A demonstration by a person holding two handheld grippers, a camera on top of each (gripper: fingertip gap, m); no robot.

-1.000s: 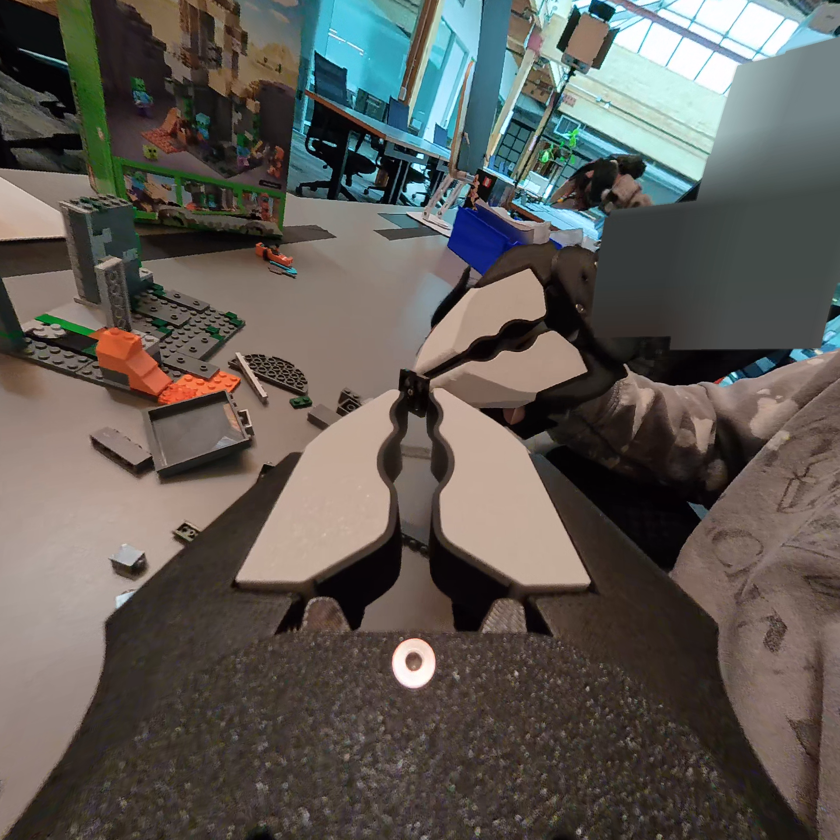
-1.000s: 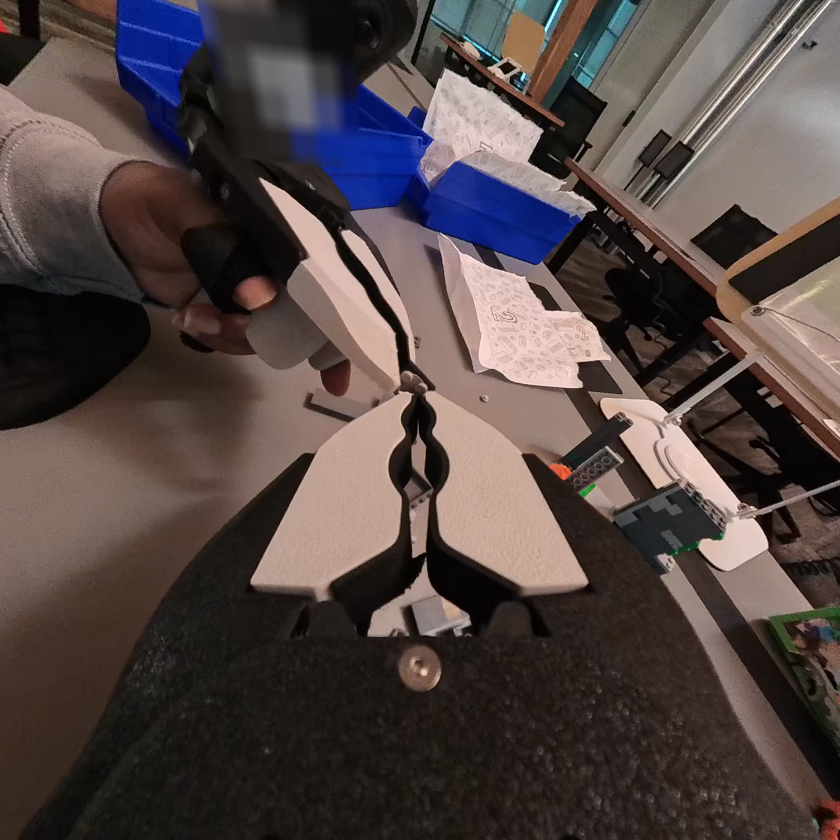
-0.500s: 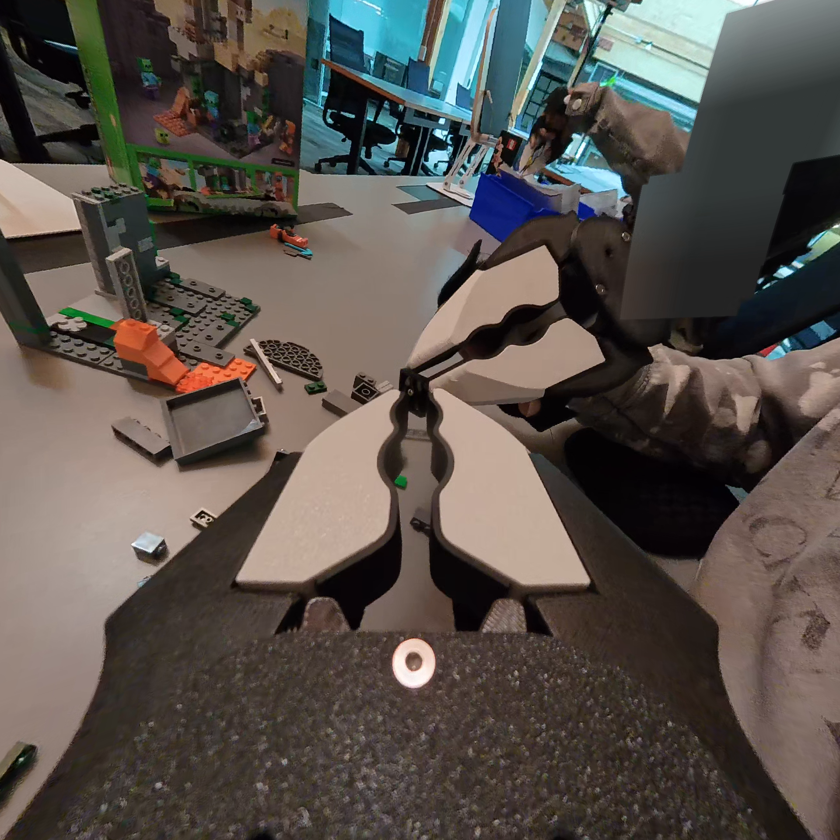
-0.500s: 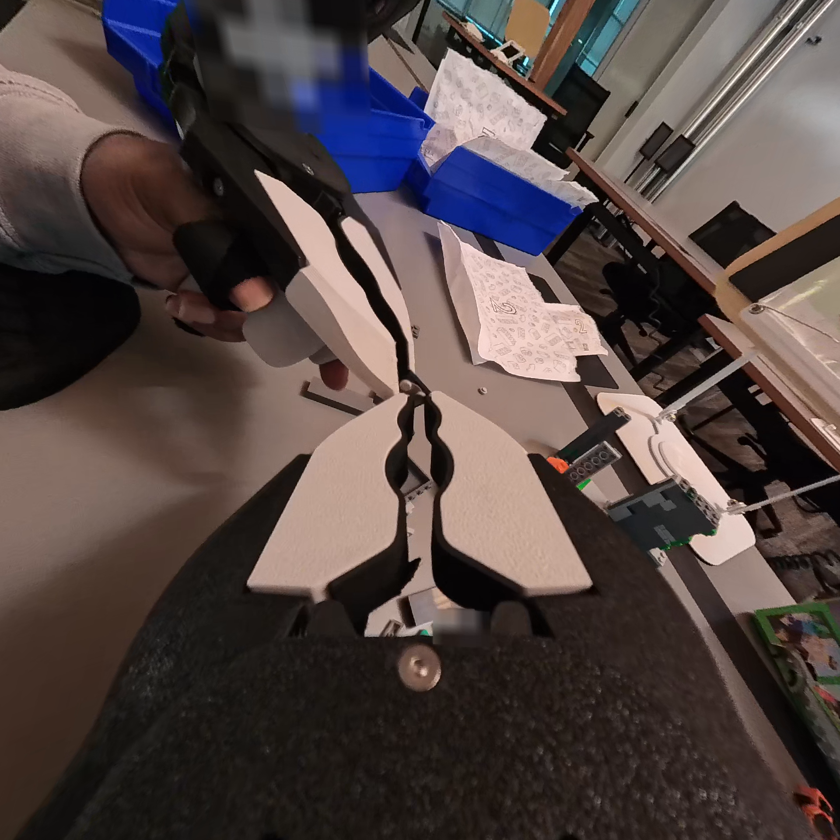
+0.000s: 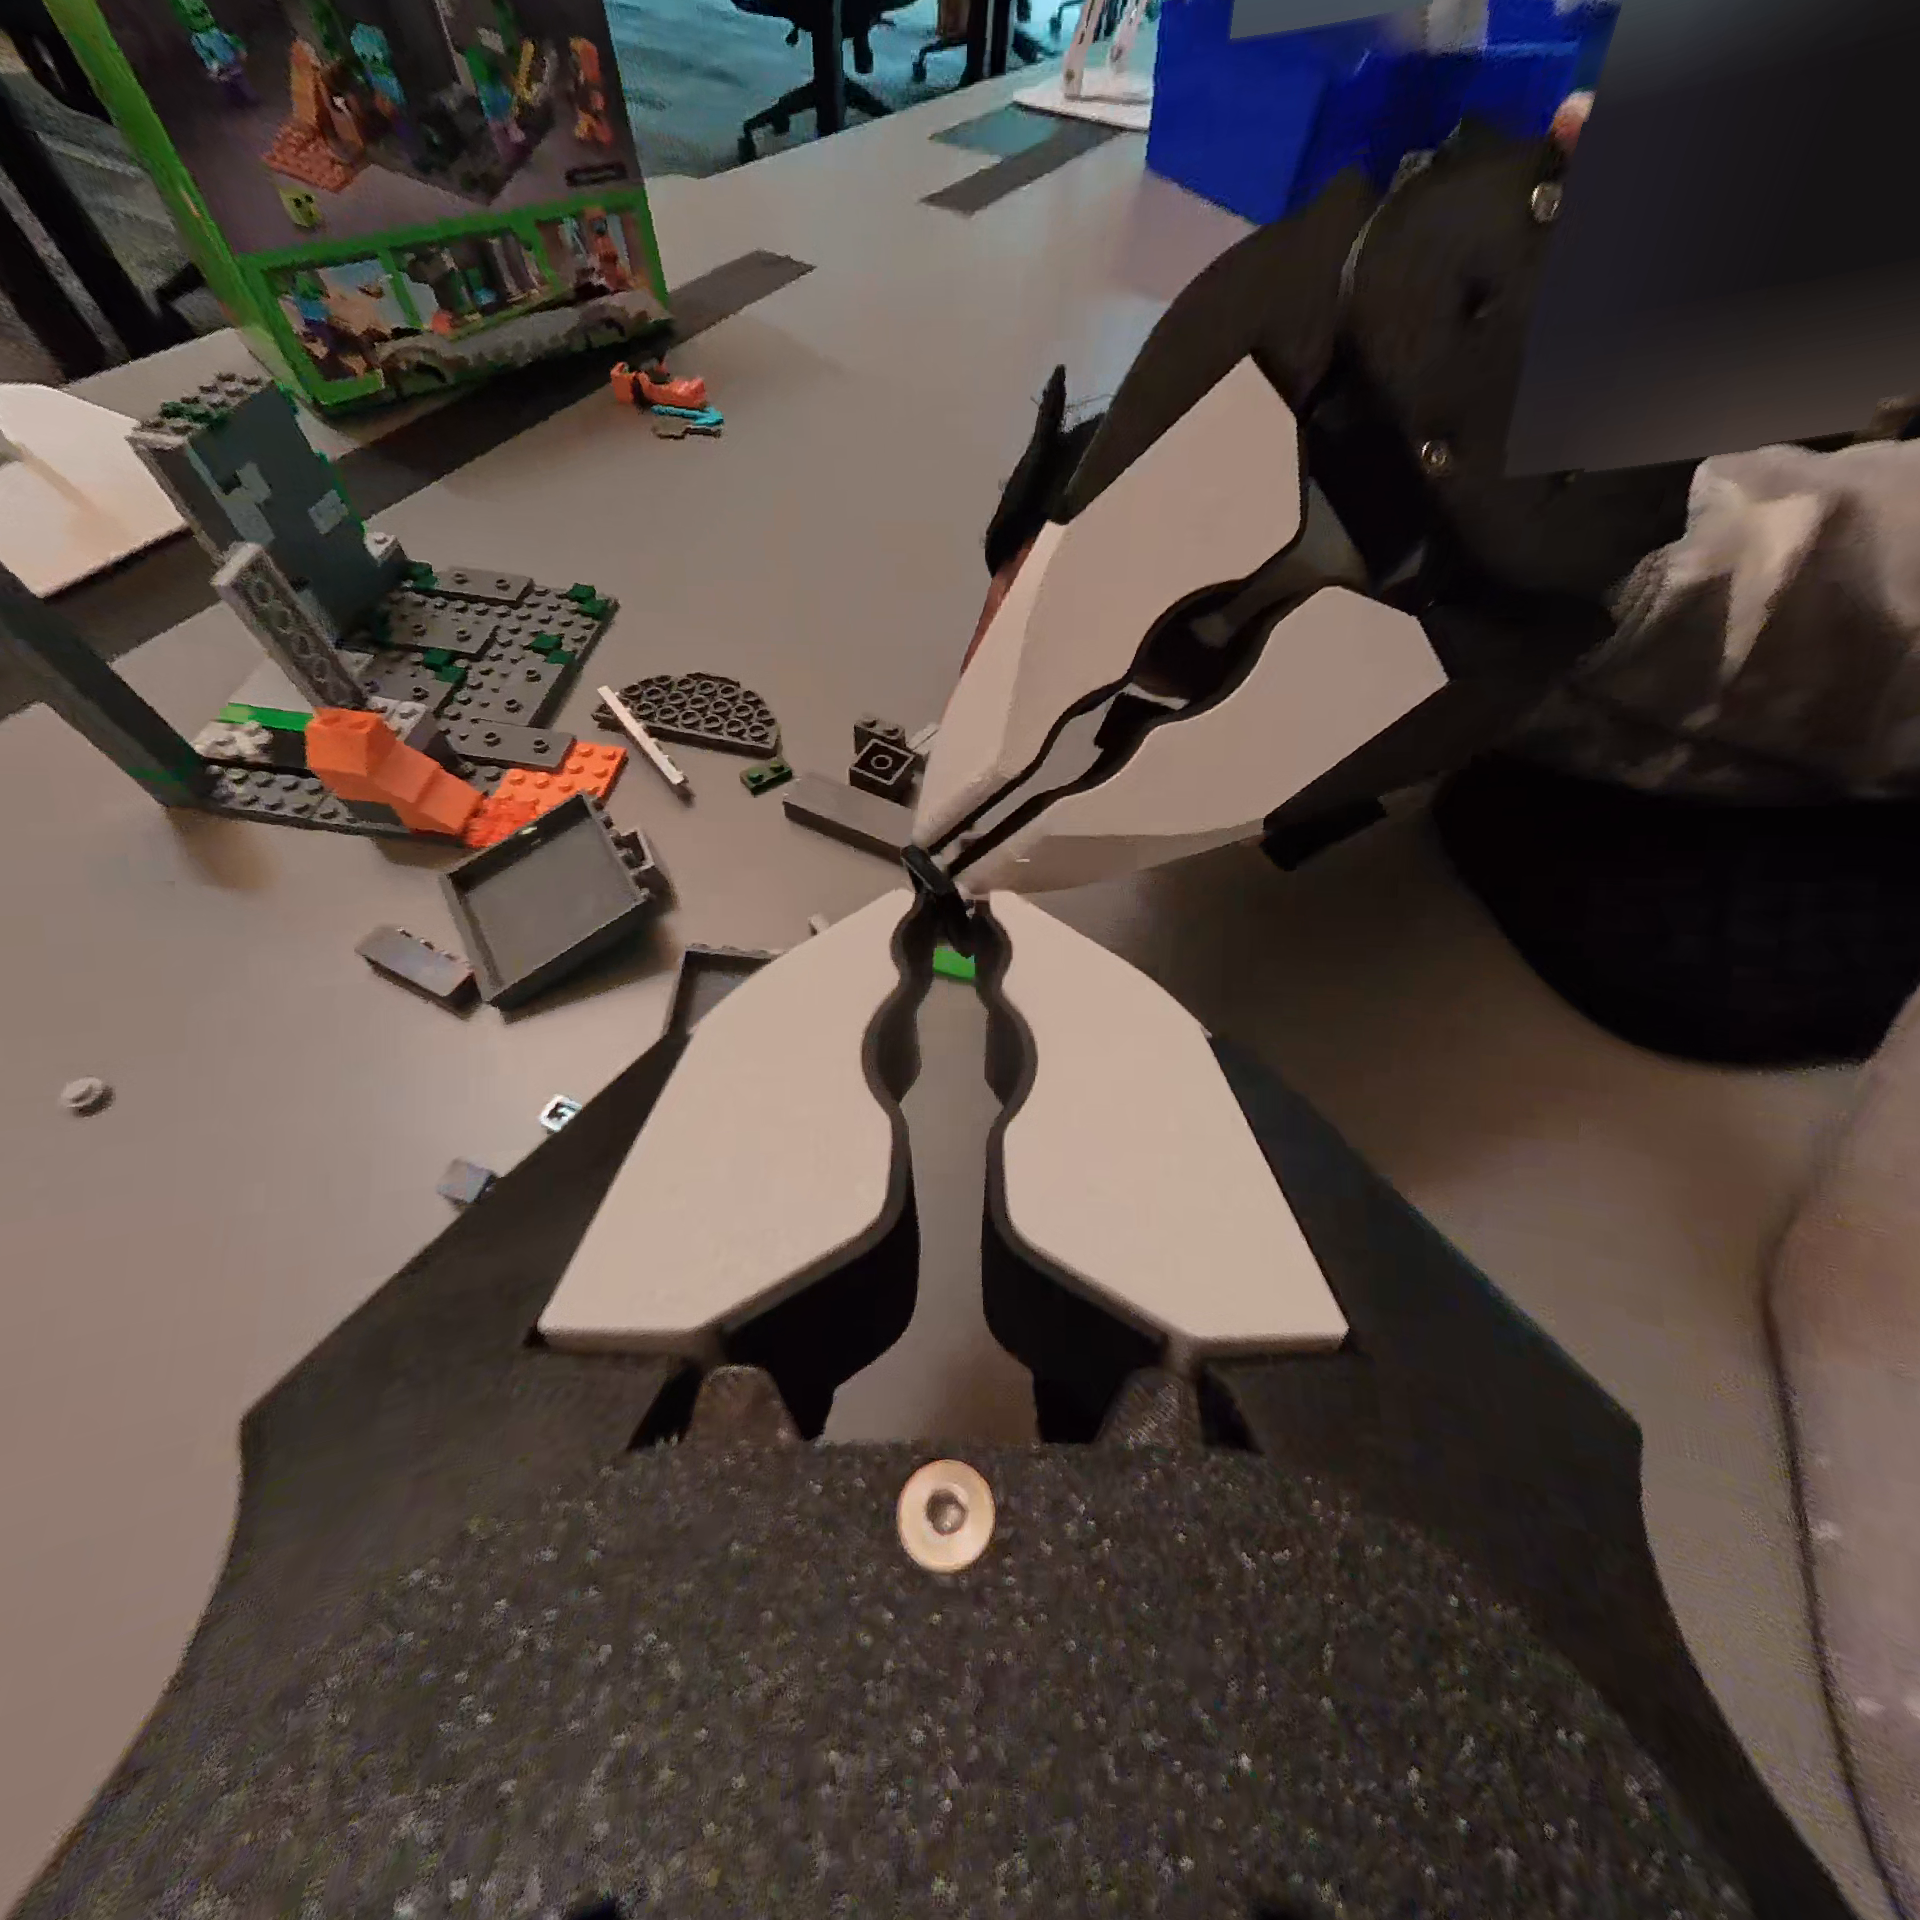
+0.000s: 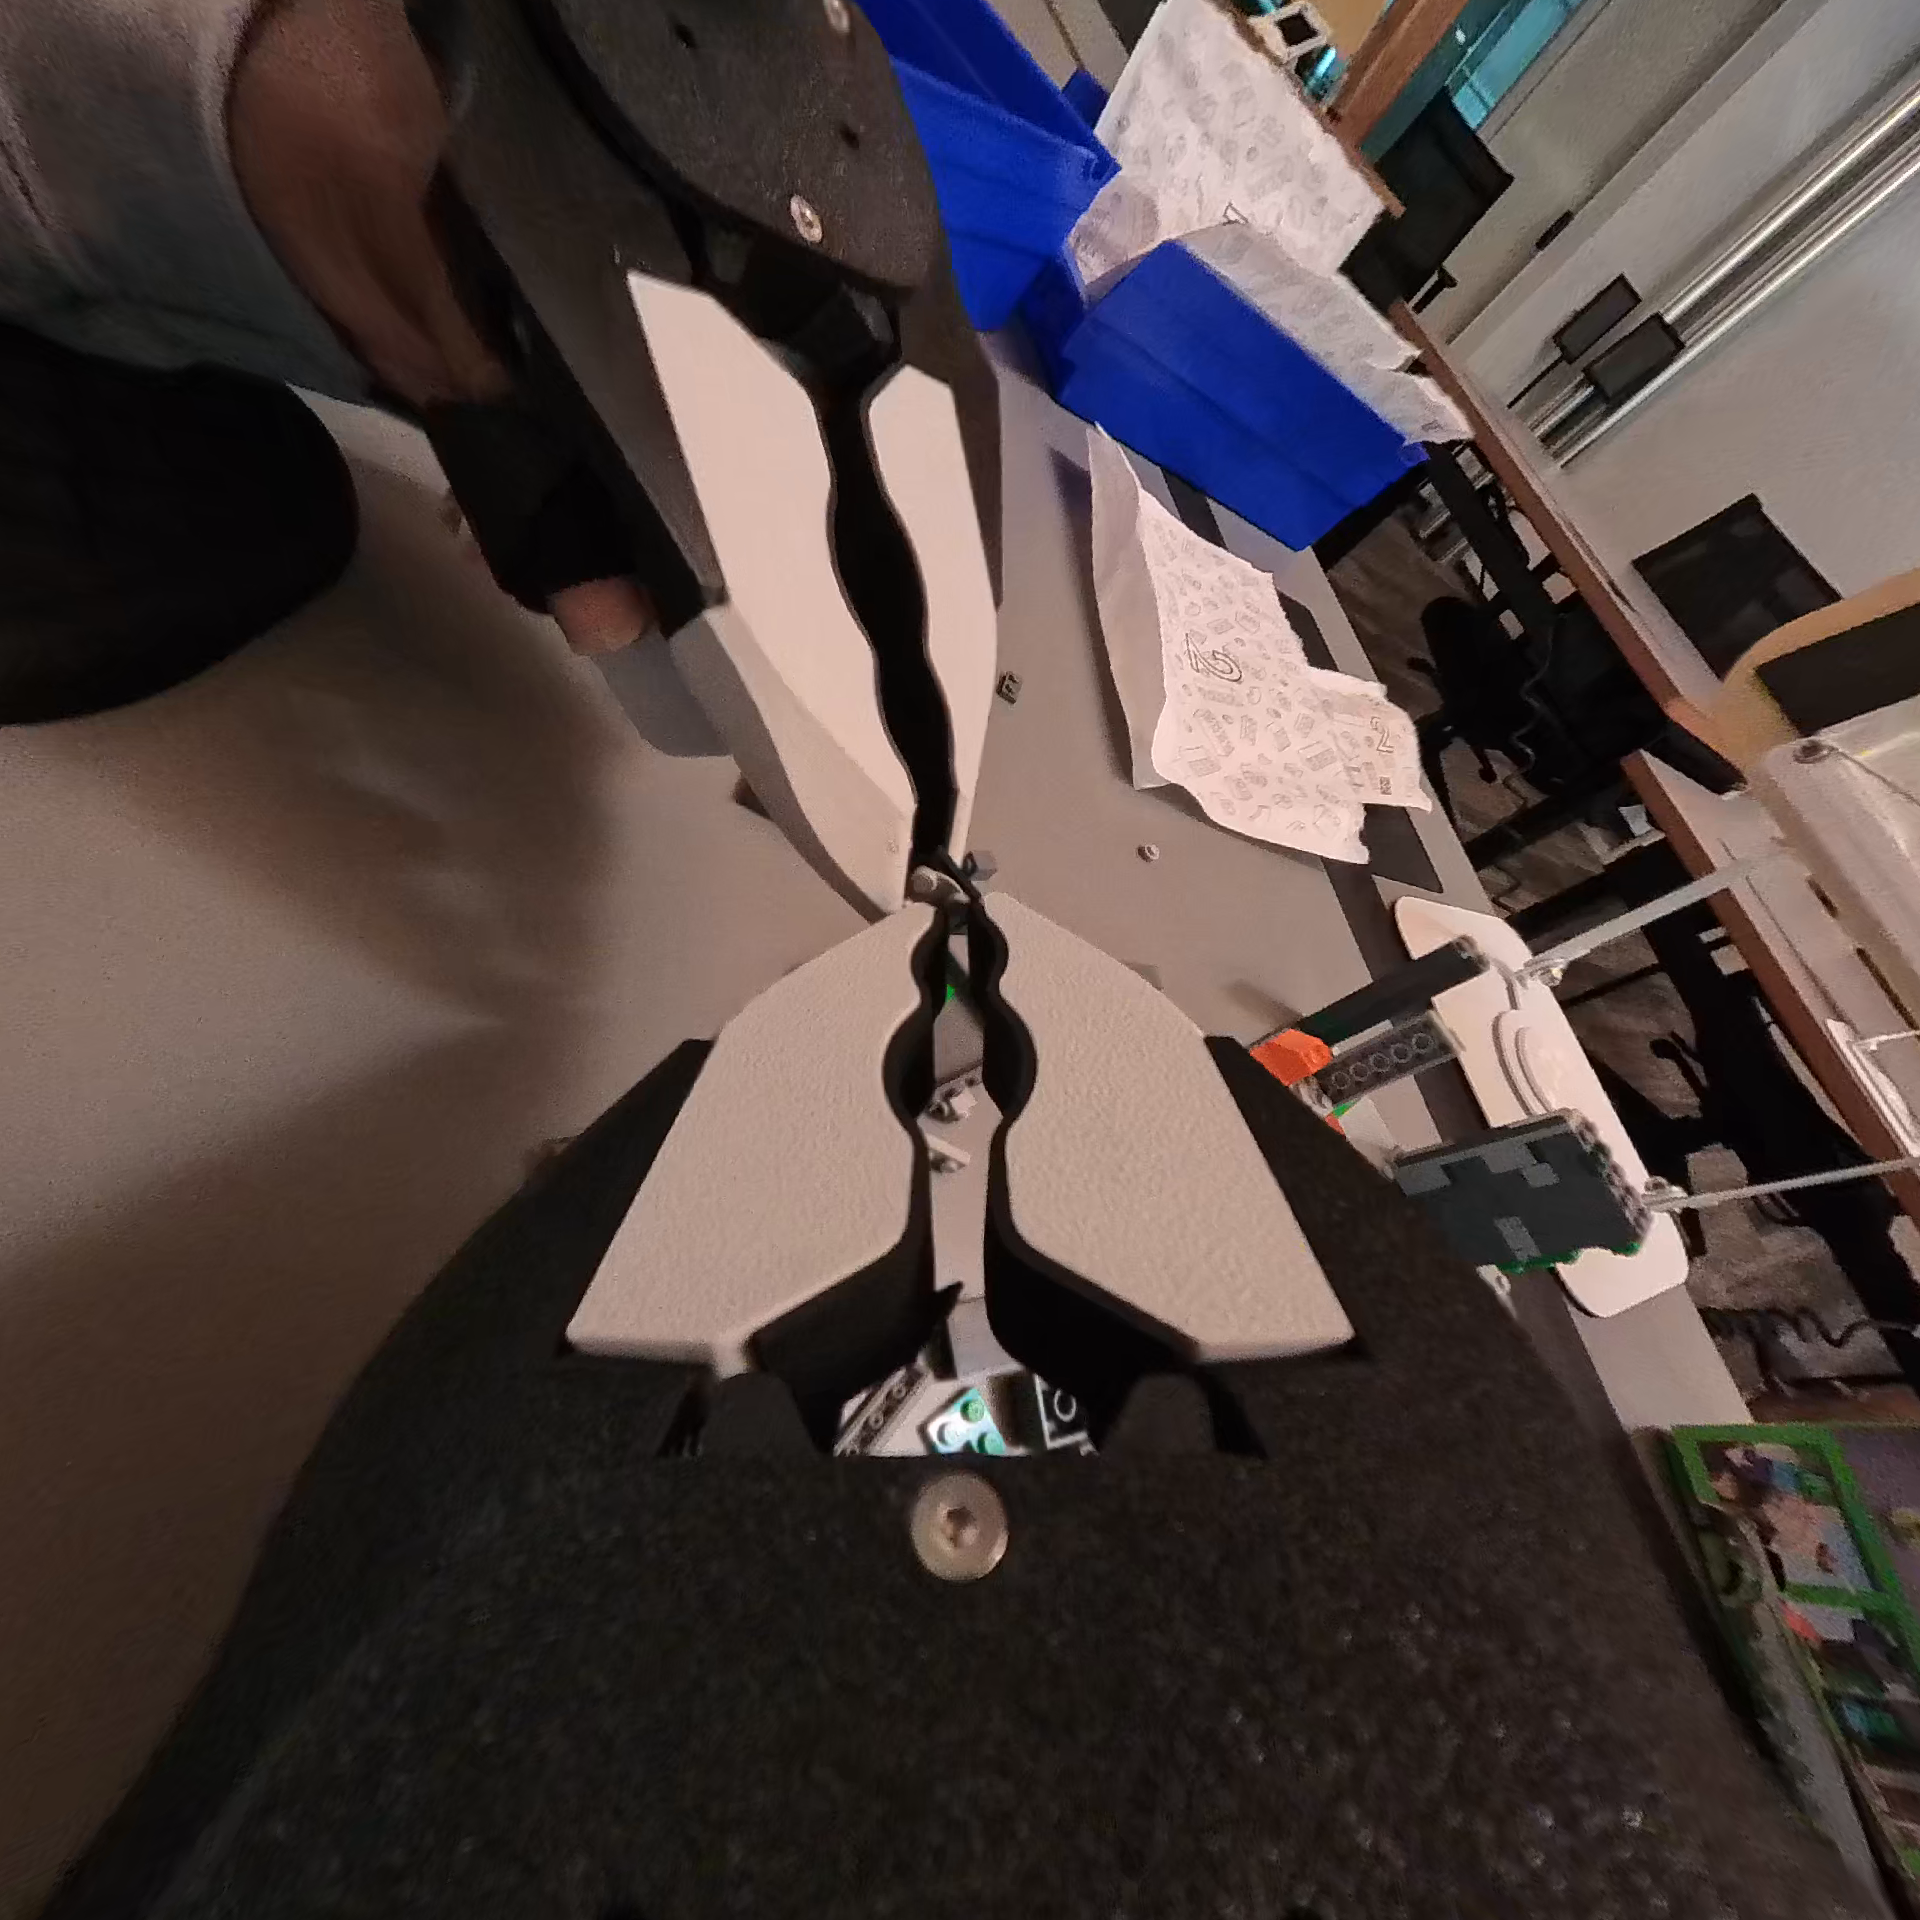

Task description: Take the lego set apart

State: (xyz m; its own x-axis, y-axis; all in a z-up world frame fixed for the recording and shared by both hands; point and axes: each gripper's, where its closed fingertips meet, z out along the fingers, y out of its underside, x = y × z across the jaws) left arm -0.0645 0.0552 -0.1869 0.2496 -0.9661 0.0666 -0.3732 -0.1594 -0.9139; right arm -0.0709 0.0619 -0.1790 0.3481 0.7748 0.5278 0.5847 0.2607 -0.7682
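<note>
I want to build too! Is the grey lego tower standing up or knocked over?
Standing up. The grey tower rises straight from the dark studded baseplate, beside the orange piece.

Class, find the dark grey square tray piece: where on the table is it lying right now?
In the left wrist view, the dark grey tray lies left of the left gripper, just in front of the orange bricks.
</note>
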